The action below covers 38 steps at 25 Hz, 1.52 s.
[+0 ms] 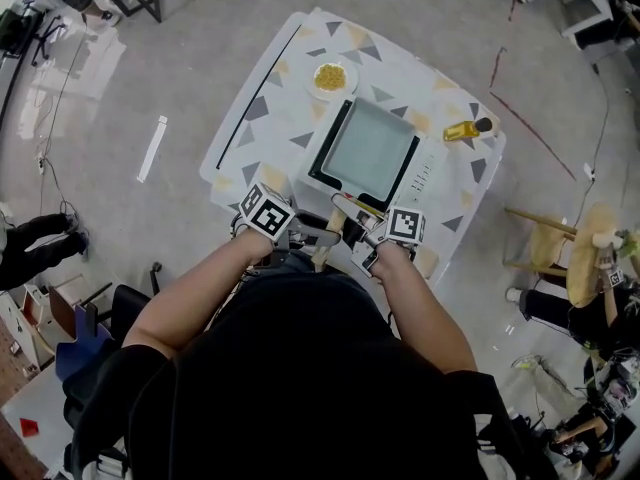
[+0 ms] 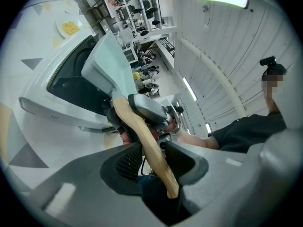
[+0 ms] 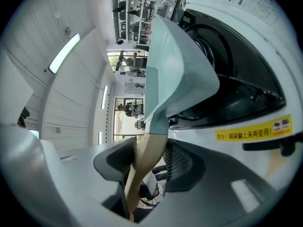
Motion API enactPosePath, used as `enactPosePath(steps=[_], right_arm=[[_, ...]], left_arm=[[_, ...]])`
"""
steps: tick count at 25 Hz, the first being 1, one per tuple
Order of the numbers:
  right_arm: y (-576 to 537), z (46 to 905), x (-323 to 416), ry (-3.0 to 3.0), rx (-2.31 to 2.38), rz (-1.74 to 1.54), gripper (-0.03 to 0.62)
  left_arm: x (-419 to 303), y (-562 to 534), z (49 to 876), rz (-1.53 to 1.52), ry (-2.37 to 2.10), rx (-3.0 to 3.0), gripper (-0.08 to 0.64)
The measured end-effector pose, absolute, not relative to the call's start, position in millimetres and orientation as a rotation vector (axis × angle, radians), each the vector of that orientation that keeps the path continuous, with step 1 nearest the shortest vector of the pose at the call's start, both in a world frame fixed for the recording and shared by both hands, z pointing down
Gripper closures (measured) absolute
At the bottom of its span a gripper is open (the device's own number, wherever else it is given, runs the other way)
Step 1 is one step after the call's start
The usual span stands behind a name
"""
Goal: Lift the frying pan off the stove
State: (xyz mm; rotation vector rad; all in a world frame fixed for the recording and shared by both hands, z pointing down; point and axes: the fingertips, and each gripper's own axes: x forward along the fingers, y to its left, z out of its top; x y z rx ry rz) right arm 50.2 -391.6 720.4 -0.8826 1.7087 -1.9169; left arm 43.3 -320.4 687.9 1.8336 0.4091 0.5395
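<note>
A square pale-green frying pan (image 1: pixel 368 146) lies over the white table stove (image 1: pixel 428 176). Its wooden handle (image 1: pixel 325 246) points toward me. My left gripper (image 1: pixel 320 238) is shut on the handle's near part. In the left gripper view the handle (image 2: pixel 147 145) runs between both pads, up to the pan (image 2: pixel 106 65). My right gripper (image 1: pixel 342 220) is shut on the same handle closer to the pan, and shows from the left gripper view as a grey head (image 2: pixel 149 109). In the right gripper view the handle (image 3: pixel 149 155) is squeezed between the meshed pads, with the pan (image 3: pixel 175 74) above the black burner well.
A white plate of yellow food (image 1: pixel 330 78) sits at the table's far side. A yellow bottle (image 1: pixel 465 130) lies at the right corner. The stove's control panel (image 1: pixel 422 178) is right of the pan. A wooden stool (image 1: pixel 560 243) stands at the right of the table.
</note>
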Motion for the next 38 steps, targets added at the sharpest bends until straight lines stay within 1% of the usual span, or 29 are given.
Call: enactPosePath(steps=[8,20,27,30,35,38], right_arm=[[-391.4,700.9,51.1,1.738,-0.88,-1.898,0.385],[-393.4,645.3,69.5,1.832,-0.854,-1.789,0.383],[-383.4,596.4,76.4,1.936,-0.828,-1.698,0.379],[-376.0,588.0,81.5,1.948,-0.854,-1.714,0.377],[-376.5,546.2,73.1,2.061,-0.804,-1.606,0.373],[-368.8,537.4,75.5,2.083,-0.826,-1.618,0.373]], left_arm=[[44.8,-319.2,665.6,0.515,0.418,1.877,0.4],[61.2,-320.2,616.1,0.442,0.41,1.989,0.399],[70.1,-307.4,575.9,0.384,0.41,2.058,0.399],[71.2,-303.1,556.9,0.353,0.404,2.091,0.399],[69.9,-299.6,534.6,0.317,0.406,2.144,0.4],[72.9,-294.3,524.1,0.287,0.404,2.164,0.399]])
